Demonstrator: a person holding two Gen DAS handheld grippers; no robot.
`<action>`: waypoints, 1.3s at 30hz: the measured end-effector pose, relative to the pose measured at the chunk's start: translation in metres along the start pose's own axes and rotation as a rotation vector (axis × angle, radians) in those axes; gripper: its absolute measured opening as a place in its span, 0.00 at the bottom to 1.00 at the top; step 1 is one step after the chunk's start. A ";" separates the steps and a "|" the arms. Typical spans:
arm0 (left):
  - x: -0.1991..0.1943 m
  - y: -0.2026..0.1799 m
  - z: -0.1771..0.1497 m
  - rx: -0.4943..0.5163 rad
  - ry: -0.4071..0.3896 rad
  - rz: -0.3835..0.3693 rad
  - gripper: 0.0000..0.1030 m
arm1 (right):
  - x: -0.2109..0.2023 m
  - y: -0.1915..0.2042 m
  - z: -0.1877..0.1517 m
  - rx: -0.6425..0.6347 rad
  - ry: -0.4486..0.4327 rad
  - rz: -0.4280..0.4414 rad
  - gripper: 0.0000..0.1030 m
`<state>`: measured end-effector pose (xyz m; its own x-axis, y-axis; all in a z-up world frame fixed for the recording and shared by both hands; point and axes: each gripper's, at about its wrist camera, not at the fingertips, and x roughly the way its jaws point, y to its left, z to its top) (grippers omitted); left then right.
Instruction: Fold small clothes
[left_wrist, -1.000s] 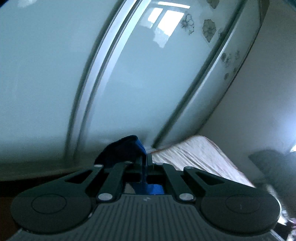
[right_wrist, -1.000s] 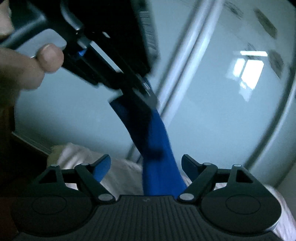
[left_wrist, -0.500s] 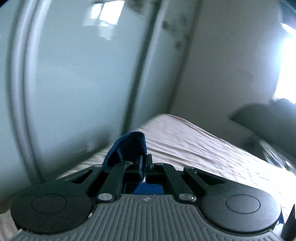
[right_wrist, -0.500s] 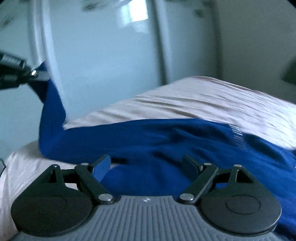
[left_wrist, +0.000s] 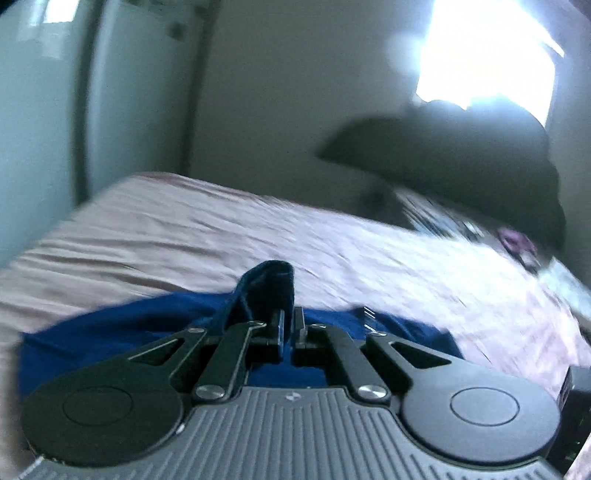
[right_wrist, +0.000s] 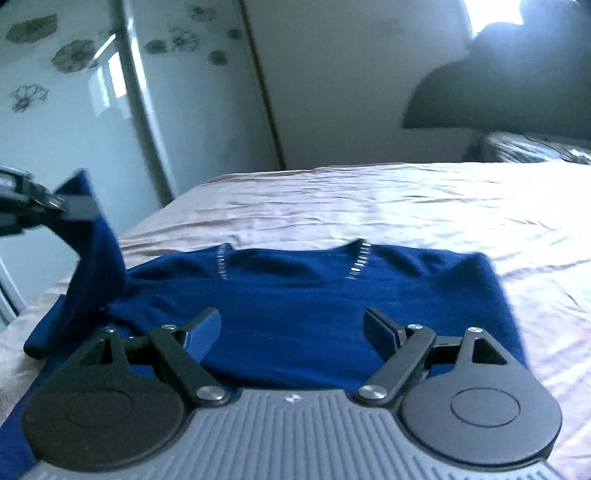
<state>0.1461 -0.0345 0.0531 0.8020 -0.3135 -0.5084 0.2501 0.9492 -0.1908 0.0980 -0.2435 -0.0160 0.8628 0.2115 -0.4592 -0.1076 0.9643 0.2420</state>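
A blue garment with short white stitched stripes lies spread across the pale pink bed sheet. One end of it is lifted at the left, pinched in my left gripper, which enters the right wrist view from the left edge. In the left wrist view that gripper is shut on a fold of the blue garment that sticks up above its fingers. My right gripper hangs open just above the flat middle of the cloth, with nothing pressed between its pads.
Sliding wardrobe doors with flower prints stand past the bed's far left side. A dark pillow and patterned bedding sit at the far right, under a bright window. Bare sheet stretches beyond and right of the garment.
Both grippers swung from facing the wardrobe toward the bed. The garment, hanging in the air from the left gripper a second ago, now lies spread on the sheet with one end still lifted.
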 end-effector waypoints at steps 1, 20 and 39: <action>0.009 -0.011 -0.004 0.018 0.014 -0.016 0.01 | -0.003 -0.007 -0.002 0.007 0.000 -0.010 0.82; 0.034 -0.022 -0.022 0.001 0.119 -0.198 0.76 | -0.043 -0.075 -0.006 0.184 -0.068 -0.043 0.82; -0.007 0.126 -0.047 -0.251 0.131 0.168 0.81 | 0.071 -0.040 0.013 0.242 0.162 0.264 0.14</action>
<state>0.1463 0.0856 -0.0069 0.7399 -0.1693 -0.6510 -0.0341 0.9571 -0.2877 0.1698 -0.2690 -0.0465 0.7299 0.4882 -0.4784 -0.1789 0.8120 0.5556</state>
